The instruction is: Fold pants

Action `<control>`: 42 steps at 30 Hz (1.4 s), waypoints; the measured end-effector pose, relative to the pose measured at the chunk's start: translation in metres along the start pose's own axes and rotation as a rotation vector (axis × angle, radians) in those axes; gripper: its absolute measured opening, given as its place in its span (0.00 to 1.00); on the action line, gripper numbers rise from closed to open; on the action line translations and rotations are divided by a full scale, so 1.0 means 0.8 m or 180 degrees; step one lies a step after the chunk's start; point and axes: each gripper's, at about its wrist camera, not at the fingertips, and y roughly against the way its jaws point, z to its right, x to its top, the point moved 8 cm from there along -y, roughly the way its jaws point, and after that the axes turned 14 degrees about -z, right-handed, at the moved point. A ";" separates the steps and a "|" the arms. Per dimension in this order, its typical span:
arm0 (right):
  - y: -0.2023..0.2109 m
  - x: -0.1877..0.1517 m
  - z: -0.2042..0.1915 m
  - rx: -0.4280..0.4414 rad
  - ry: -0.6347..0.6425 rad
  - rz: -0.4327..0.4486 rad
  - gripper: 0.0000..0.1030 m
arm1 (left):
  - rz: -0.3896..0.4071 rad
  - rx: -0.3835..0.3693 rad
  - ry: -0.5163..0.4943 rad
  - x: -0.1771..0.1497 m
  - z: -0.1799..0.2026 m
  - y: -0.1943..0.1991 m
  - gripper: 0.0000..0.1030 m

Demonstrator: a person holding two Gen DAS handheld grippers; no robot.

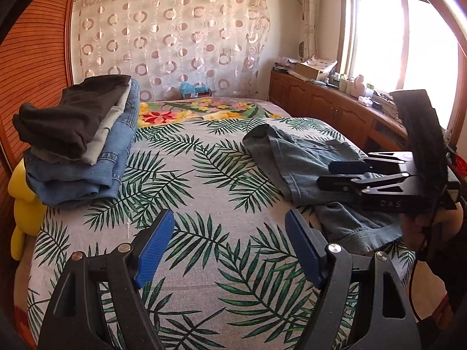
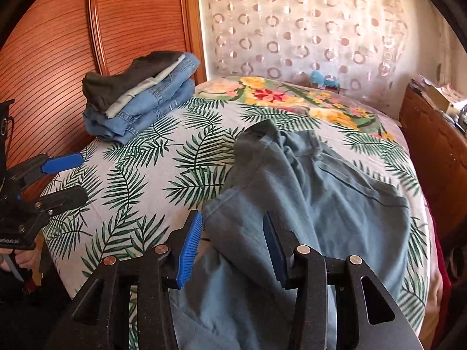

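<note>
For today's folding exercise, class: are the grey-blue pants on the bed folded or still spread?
Not folded: the grey-blue pants lie loose and rumpled on the leaf-print bedspread, unlike the neat folded stack behind.

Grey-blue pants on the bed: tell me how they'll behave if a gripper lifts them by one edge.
The grey-blue pants lie rumpled with soft creases, so they will probably sag and drape rather than hold shape. One leg trails off the bed's near edge, so it may drag. The fabric looks like light denim, likely easy to lift.
</note>
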 end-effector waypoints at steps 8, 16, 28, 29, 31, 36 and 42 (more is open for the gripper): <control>-0.039 0.026 -0.005 0.0042 0.0249 -0.0306 0.44 | -0.0031 -0.0025 0.0020 -0.003 -0.004 -0.005 0.77; -0.066 0.033 -0.001 -0.0057 0.0429 -0.0478 0.43 | -0.0128 -0.0014 -0.0144 0.005 -0.003 -0.021 0.77; -0.048 0.052 0.020 -0.0018 0.0131 -0.0231 0.05 | -0.0205 -0.0194 -0.0327 0.037 0.019 -0.048 0.77; -0.041 0.053 0.026 -0.0011 0.0104 -0.0195 0.05 | -0.0215 -0.0199 -0.0355 0.042 0.024 -0.051 0.77; -0.028 0.057 0.041 -0.0017 0.0045 -0.0139 0.05 | -0.0226 -0.0215 -0.0412 0.050 0.033 -0.058 0.77; 0.001 0.066 0.079 -0.0042 -0.0129 0.0035 0.05 | -0.0298 -0.0263 -0.0587 0.076 0.064 -0.082 0.77; -0.005 0.066 0.135 -0.0215 -0.0337 0.0038 0.05 | -0.0334 -0.0286 -0.0771 0.106 0.095 -0.106 0.77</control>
